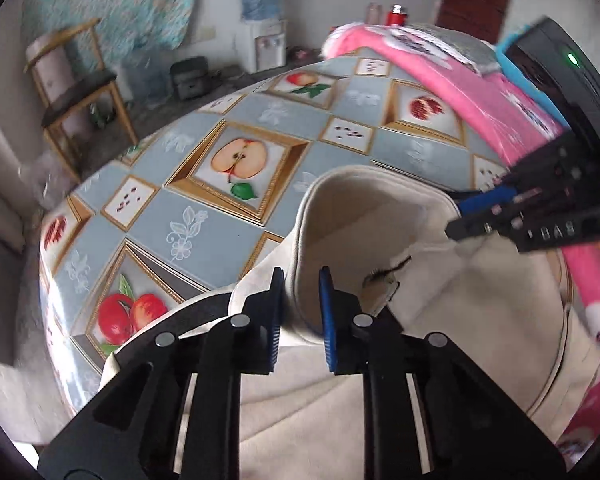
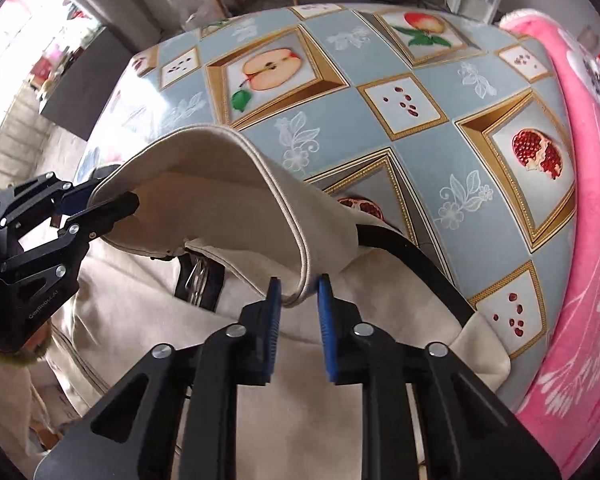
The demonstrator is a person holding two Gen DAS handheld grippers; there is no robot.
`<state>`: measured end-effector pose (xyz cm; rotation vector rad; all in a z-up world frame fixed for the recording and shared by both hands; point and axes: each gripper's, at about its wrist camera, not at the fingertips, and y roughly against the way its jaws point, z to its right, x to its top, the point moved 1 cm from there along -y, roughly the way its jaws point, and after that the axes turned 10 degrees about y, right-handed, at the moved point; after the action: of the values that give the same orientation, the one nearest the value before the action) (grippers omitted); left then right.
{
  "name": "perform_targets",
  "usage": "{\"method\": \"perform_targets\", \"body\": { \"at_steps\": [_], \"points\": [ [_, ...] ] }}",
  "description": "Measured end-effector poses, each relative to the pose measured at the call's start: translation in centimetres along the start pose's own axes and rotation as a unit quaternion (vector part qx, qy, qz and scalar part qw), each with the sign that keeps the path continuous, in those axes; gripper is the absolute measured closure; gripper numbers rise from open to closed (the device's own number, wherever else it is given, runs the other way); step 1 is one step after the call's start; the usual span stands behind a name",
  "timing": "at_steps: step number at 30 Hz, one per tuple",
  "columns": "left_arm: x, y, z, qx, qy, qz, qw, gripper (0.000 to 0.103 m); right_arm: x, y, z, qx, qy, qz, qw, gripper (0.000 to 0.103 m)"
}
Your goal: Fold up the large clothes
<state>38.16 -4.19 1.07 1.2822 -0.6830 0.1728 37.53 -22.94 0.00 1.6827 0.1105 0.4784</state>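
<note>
A fruit-patterned surface [image 2: 420, 152] carries the cream garment [image 2: 204, 184] at its near edge, a pink blanket [image 2: 580, 240] to the right. Left claw [image 1: 300, 300] and right claw [image 2: 300, 304] each clamp its hem, apparently lifting it to fold.

cream garment [image 1: 380, 216] | hem lifted, arched | rest on table

We read "GenRobot.AI" in small pale letters on the left tool [image 2: 100, 208], along its black side.
</note>
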Motion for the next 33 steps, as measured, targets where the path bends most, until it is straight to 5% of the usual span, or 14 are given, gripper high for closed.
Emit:
{"method": "perform_targets", "body": {
  "at_steps": [9, 13, 17, 21, 24, 28, 31, 33],
  "points": [
    [-6.2, -0.5, 2.3, 0.030, -0.091, -0.022, 0.9951, 0.087, -5.2, -1.4, -2.1, -0.037, 0.060, -0.029, 0.997, 0.088],
    [-7.2, -0.1, 2.4, 0.030, -0.106, -0.010, 0.9939, 0.087, -5.5, 3.6, -1.5, -0.010, 0.054, 0.039, 0.998, 0.069],
    [-7.5, -0.1, 2.4, 0.028, -0.121, -0.009, 0.9922, 0.087, -2.6, 7.9, -0.9, 0.054, 0.032, 0.135, 0.989, 0.068],
    [-7.6, -0.1, 2.4, 0.020, -0.120, -0.009, 0.9925, 0.087, 2.1, 5.0, -0.8, 0.073, 0.000, 0.140, 0.988, 0.074],
    [-7.4, 0.5, 1.6, -0.003, -0.091, -0.011, 0.9958, 0.085, 4.0, 0.3, -0.9, 0.119, -0.031, 0.085, 0.989, 0.082],
    [-7.2, 3.3, -0.9, -0.053, -0.017, -0.011, 0.9984, 0.062, 1.8, -3.1, -0.8, 0.205, -0.061, 0.013, 0.977, 0.083],
    [-7.0, 5.6, -3.6, -0.119, 0.065, -0.008, 0.9907, 0.041, -0.6, -2.8, -0.8, 0.234, -0.059, 0.011, 0.970, 0.083],
    [-6.5, 5.4, -5.3, -0.155, 0.125, -0.020, 0.9797, 0.037, -1.4, -3.3, -0.7, 0.226, -0.058, 0.000, 0.973, 0.083]
  ]
}}
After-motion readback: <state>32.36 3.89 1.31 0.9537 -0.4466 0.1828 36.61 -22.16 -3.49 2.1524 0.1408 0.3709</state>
